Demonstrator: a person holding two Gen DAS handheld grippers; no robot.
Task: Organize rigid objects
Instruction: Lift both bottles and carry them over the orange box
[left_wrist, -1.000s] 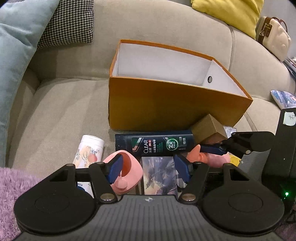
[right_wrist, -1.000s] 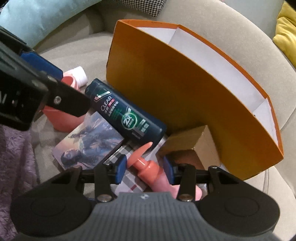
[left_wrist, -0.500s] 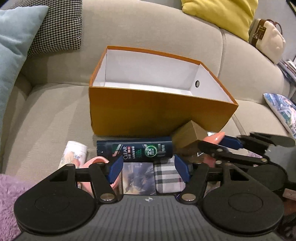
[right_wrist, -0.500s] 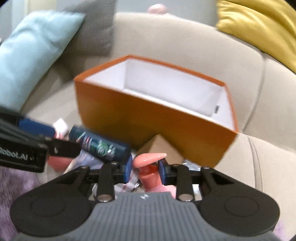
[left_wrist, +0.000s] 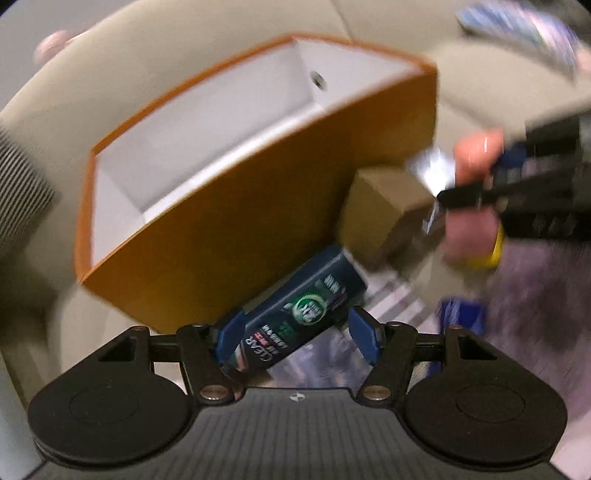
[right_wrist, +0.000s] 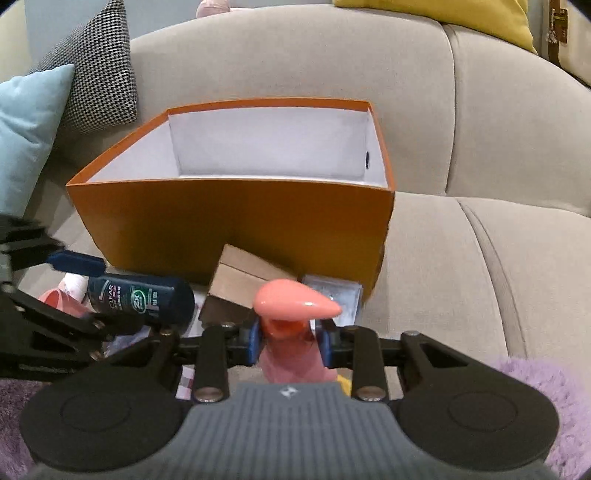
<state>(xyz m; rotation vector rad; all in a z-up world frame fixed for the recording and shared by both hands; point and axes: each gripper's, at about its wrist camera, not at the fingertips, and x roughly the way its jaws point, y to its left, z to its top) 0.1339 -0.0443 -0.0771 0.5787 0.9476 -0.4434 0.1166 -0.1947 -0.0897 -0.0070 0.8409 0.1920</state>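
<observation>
Right wrist view: right gripper jaws clamped on pink pump bottle; left gripper jaws apart around dark-blue shampoo bottle, before orange cardboard box.

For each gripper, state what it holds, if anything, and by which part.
The right gripper clamps the pink pump bottle at its neck, under the nozzle. The left gripper straddles the dark shampoo bottle; grip unclear.
</observation>
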